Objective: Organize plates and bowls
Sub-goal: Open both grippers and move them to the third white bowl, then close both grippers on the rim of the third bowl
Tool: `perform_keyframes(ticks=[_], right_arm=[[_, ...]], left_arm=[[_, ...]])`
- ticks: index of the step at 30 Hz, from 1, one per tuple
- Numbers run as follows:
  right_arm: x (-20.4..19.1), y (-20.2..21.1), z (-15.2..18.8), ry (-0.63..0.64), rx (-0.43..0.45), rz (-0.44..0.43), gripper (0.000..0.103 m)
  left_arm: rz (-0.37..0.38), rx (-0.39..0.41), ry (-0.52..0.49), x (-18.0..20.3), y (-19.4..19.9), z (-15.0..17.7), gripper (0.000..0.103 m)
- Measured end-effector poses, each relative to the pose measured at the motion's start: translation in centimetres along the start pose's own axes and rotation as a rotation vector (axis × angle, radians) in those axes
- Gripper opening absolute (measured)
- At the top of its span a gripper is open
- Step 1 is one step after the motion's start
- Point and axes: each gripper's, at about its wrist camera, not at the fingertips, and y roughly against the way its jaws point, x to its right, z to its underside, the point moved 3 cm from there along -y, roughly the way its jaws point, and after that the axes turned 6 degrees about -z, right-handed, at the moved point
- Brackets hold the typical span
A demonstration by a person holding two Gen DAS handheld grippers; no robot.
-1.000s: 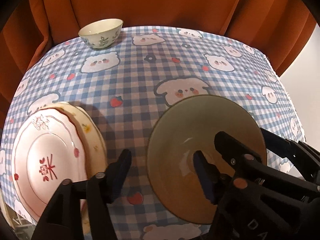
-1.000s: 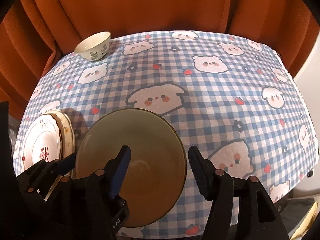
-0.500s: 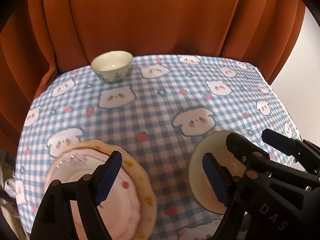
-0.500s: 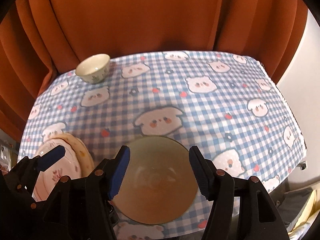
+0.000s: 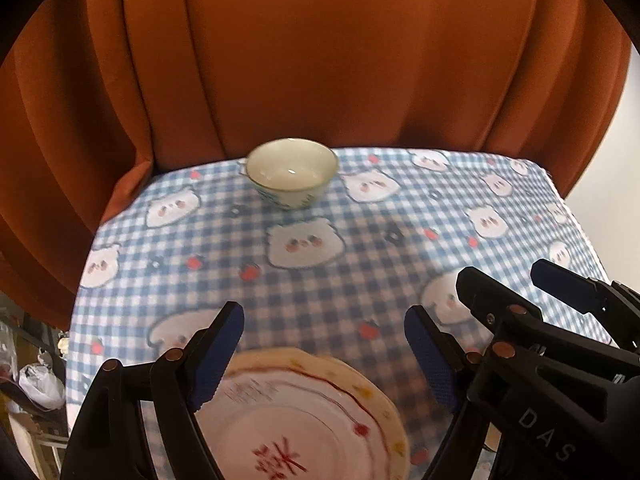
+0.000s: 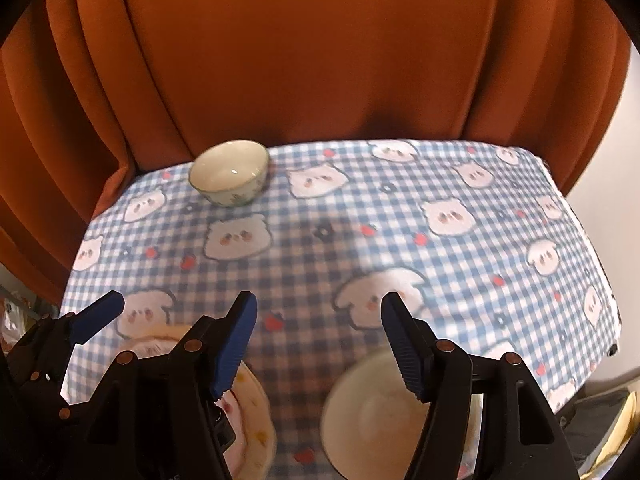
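Presently: left gripper point(image 5: 324, 344) wide, empty, above stacked plates point(image 5: 304, 420). Right gripper point(image 6: 320, 340) opening, empty, over large bowl point(image 6: 372, 412). Small bowl point(image 5: 291, 172) far back.

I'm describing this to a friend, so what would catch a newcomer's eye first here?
Probably the blue-and-white checked tablecloth printed with cartoon bears, set against a rust-orange curtain. A small pale ceramic bowl with leaf sprigs stands alone at the far edge, while stacked floral plates lie nearest the camera.
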Motion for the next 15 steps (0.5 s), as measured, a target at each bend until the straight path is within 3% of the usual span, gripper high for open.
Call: perform_keyframes(ticks=[15], right_arm=[[-2.8,-7.2,-8.7,0.044,0.019,-0.12,0.068]], left_arm=[[-0.128,0.026,0.075,-3.3,-6.4,-7.6,0.084]])
